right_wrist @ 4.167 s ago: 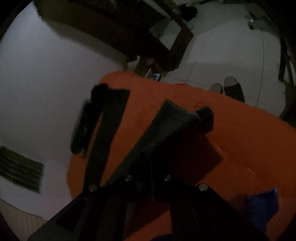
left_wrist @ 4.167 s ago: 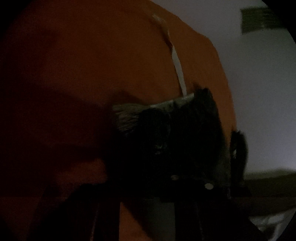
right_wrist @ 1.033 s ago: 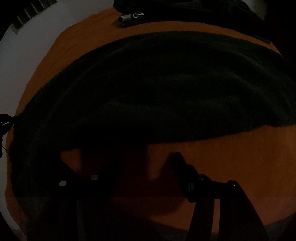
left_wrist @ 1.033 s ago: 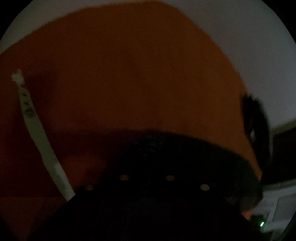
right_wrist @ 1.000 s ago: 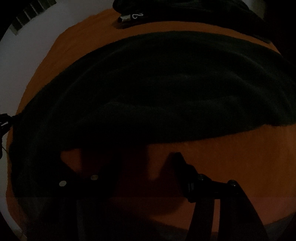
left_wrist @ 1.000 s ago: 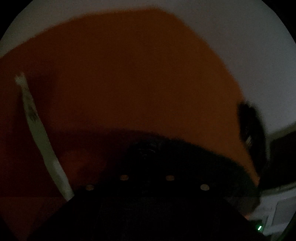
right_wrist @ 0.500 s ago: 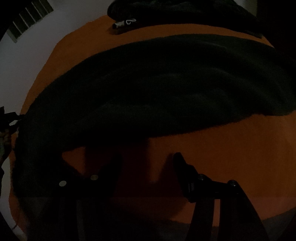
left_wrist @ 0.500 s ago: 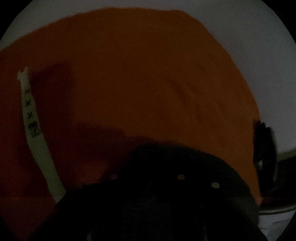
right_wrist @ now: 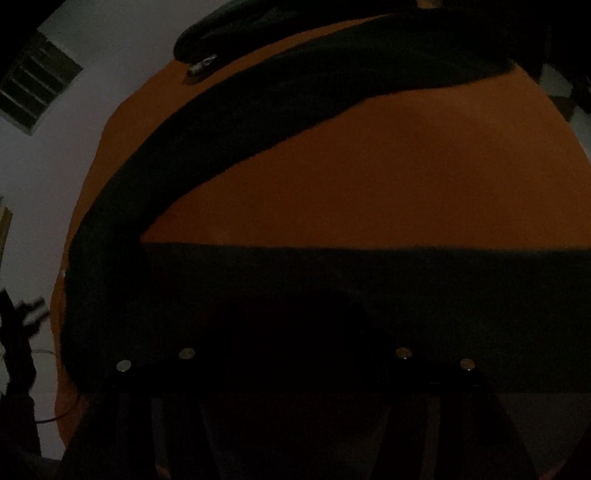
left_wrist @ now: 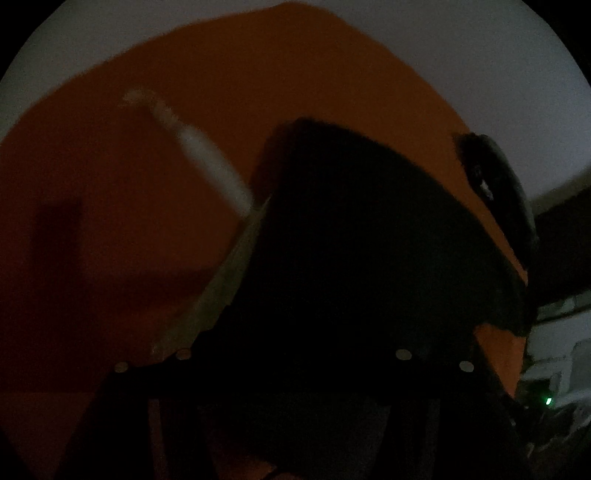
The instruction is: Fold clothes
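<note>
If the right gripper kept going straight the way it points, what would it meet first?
Most likely the dark garment draped directly ahead of the right gripper, then the orange cloth beyond it. Depth is unclear in this dim view.

Orange cover (left_wrist: 155, 192): bare across the left and upper part in the left wrist view; open room there.
White strip (left_wrist: 207, 162): lies slantwise on that cover, its lower end meeting the dark cloth (left_wrist: 369, 236) that fills the near middle of the view and blocks the way ahead.
Black object (left_wrist: 495, 192): at the cover's right edge.
Right wrist view: a bare orange wedge (right_wrist: 369, 177) lies open between two bands of dark cloth (right_wrist: 229, 140).
Small metal item (right_wrist: 201, 68): at the far edge, beside a dark heap (right_wrist: 258, 22).
</note>
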A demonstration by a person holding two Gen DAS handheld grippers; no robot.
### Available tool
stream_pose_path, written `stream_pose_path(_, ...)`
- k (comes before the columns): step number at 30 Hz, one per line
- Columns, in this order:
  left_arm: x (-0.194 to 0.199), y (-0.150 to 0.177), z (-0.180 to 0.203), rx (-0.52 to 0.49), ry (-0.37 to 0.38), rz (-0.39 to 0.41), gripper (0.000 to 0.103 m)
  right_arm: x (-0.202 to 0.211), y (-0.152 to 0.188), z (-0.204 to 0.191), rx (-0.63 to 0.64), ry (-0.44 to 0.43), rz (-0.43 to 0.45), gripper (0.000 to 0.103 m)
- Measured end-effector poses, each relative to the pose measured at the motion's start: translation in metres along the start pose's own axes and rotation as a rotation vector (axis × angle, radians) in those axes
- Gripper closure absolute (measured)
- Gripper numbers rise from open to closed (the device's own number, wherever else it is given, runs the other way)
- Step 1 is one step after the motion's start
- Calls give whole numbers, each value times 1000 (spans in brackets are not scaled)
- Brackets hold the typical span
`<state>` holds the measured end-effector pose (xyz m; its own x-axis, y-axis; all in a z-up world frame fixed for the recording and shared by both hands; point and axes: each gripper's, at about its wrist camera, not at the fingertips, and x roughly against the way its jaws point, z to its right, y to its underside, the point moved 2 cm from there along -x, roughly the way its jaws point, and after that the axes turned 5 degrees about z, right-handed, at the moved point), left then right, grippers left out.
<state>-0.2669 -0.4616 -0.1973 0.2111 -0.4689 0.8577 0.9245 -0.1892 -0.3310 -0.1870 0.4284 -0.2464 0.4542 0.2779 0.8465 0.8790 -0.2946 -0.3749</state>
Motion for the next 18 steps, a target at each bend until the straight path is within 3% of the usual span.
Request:
stream_pose_path(3, 10, 25, -26, 115, 51, -26, 42, 34, 11, 19, -51, 3, 65, 45)
stream_pose_path(6, 18, 23, -57, 235, 76, 5, 42, 71, 27, 41, -138, 1, 149, 44)
stream_pose_path(8, 18, 33, -75, 289, 89, -17, 42, 92, 47, 59, -216, -10, 192, 40)
stream_pose_path(18, -6, 59, -84, 364, 141, -72, 41, 186, 167, 172, -554, 45, 323, 39)
